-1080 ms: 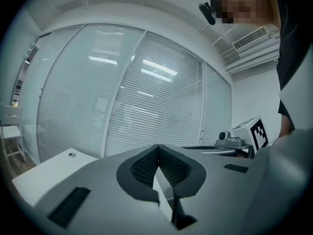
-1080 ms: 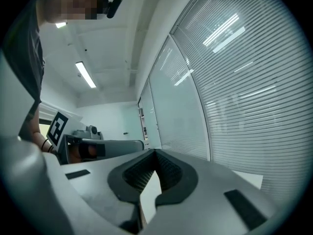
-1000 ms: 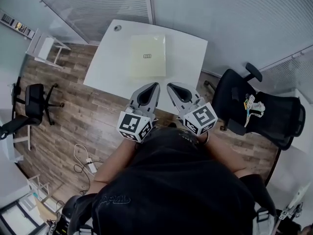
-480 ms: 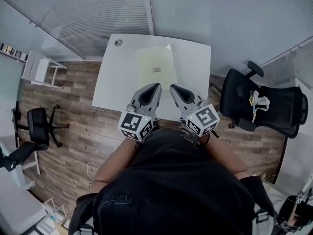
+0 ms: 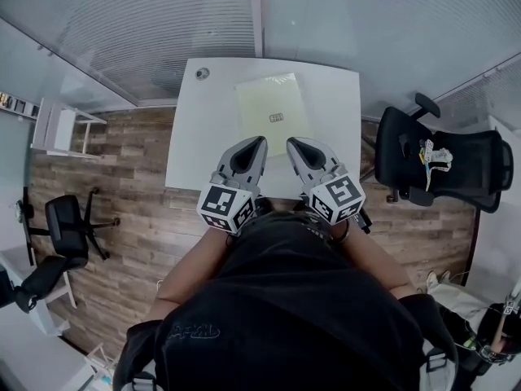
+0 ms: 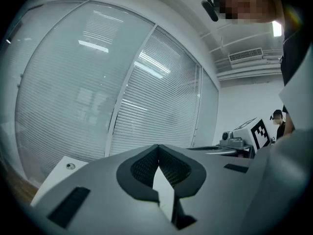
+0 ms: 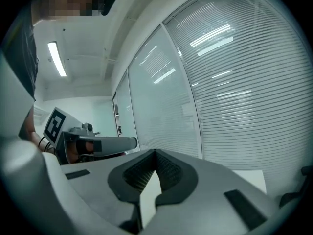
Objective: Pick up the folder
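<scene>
Head view: left gripper [image 5: 257,142] and right gripper [image 5: 293,142] are side by side over the near edge of the table [image 5: 191,149], both clenched and empty. The folder [image 5: 273,112] lies flat just ahead of their tips, untouched. Bare tabletop left of the left gripper; chair [image 5: 444,165] stands off right of the right gripper.

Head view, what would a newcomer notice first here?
A pale yellow flat folder lies on the white rectangular table, toward its far edge. The left gripper and right gripper hover side by side over the table's near edge, fingers shut and empty. A black office chair stands at the right.
</scene>
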The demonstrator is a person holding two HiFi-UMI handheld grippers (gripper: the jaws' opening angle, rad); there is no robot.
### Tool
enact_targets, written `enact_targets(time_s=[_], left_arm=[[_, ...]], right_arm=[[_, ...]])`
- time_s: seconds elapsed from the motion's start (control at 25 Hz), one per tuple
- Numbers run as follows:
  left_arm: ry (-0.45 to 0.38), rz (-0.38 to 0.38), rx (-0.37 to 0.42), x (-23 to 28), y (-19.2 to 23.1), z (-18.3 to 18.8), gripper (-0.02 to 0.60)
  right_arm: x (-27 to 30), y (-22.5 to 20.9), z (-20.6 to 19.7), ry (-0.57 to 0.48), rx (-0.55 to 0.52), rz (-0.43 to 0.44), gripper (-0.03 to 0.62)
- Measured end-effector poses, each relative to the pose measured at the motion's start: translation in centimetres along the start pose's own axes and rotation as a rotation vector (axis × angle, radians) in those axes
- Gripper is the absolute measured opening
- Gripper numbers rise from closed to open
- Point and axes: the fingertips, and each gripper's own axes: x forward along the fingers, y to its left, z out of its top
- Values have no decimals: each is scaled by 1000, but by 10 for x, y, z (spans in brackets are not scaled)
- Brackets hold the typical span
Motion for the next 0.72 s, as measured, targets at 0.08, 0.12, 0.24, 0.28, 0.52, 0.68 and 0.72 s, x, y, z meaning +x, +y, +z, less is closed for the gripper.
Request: enact_targets(time_s=[0.08,0.12,0.24,0.28,0.52,0.68,0.72], left_arm=[[4,11,3,2,6,-2,11],[8,15,0,4,9,-4,11],[31,23,-20,12,20,-11,11],[39,30,-20,15,23,-14,11],[81,87,-52,36,48,-32,11],[109,114,-76,54,63,-46,11],[122,120,-79,58,66,-52,11]], right_arm=[[2,-2,-2,7,5,-4,18],[4,-3,-2,7,7,-5,18],[8,-10,-7,21,12,-15,18],[9,-14,-10,27,17,-19,18],[25,-45,-21,52,15,-31,19],[37,-72,-34,90,13,-39,18],[39,-79,-38,104,12,-45,18]])
